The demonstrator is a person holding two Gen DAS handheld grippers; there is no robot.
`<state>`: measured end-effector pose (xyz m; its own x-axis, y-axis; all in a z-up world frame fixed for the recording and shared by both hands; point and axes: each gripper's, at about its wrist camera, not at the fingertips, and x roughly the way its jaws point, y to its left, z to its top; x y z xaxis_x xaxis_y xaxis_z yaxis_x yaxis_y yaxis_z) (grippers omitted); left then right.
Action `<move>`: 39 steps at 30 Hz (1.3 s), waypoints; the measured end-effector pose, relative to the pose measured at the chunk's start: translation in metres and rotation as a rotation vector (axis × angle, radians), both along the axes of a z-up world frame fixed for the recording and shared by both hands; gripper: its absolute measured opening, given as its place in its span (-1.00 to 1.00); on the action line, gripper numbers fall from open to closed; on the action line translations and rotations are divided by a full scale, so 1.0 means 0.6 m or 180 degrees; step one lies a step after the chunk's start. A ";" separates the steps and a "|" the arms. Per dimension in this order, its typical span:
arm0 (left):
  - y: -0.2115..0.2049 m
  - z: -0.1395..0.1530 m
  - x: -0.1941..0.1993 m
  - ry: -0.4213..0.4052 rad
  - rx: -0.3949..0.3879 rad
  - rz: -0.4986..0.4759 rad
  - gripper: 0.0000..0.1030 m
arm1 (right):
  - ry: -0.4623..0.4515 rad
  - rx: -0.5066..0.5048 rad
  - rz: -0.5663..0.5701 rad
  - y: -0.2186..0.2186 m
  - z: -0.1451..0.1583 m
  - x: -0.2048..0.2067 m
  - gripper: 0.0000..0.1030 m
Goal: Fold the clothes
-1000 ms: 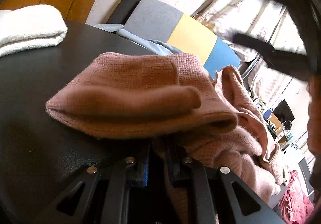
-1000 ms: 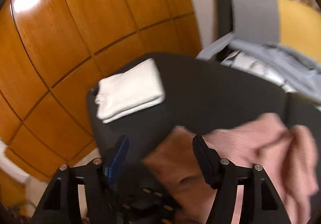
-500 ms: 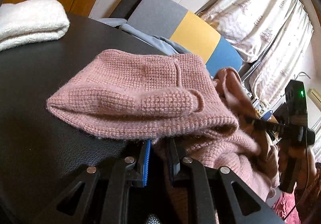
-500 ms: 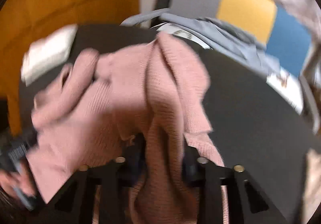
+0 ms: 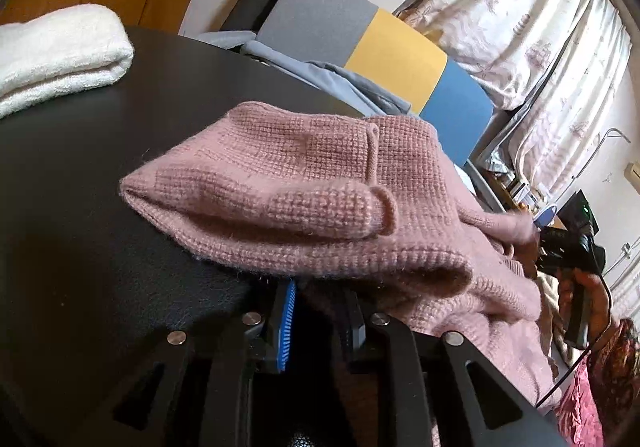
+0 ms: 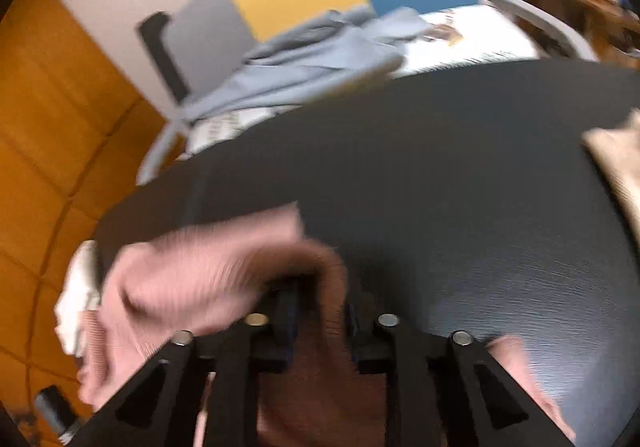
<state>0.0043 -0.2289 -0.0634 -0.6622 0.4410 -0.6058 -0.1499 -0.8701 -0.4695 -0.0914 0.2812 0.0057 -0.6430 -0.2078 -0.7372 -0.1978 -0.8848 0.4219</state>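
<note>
Pink knit sweater [image 5: 320, 203] is bunched up on the black surface [image 5: 80, 175], lying toward the near edge with a rolled fold facing the left wrist camera and the rest trailing off to the right. Left gripper [image 5: 320, 311] has its jaws pinched on the near hem of the sweater, fabric squeezed in the narrow gap between the blue pad and the black one. Over at the right edge of that view you can see the right gripper [image 5: 576, 243], a hand [image 5: 588, 295] wrapped round its handle, and the sweater stretched out toward it.

The right wrist view is pretty motion-blurred, but its jaws are closed on a thick fold of the same sweater [image 6: 224, 271], which runs straight up between them and flops off to the left. Another bit of pink shows at the lower right of that view.

Other stuff: a folded white towel [image 5: 56, 51] sits at the far left corner of the surface, well apart from the sweater. Some beige cloth [image 6: 616, 163] is at the right edge, seen from the right wrist. Behind the surface there's a chair [image 5: 352, 31] with grey, yellow and blue panels and a light blue garment [image 6: 304, 63] draped over it, plus patterned curtains [image 5: 532, 15] and wooden panelling [image 6: 52, 95]
</note>
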 end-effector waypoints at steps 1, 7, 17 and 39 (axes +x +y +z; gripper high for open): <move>0.000 0.001 -0.001 -0.0015 0.0002 -0.0003 -0.65 | 0.0050 -0.0003 -0.0052 0.010 0.003 0.015 -0.18; 0.018 0.016 -0.017 -0.0123 -0.0095 0.0056 -0.65 | 0.0259 0.0129 0.0021 0.033 0.027 0.088 0.21; 0.062 0.044 -0.006 -0.0304 -0.0251 0.0232 -0.65 | -0.0409 0.0668 0.0328 0.005 -0.037 0.153 -0.16; 0.236 0.107 0.003 0.0406 -0.1515 -0.0587 -0.61 | -0.0323 0.0436 0.1034 -0.063 -0.026 -0.023 -0.89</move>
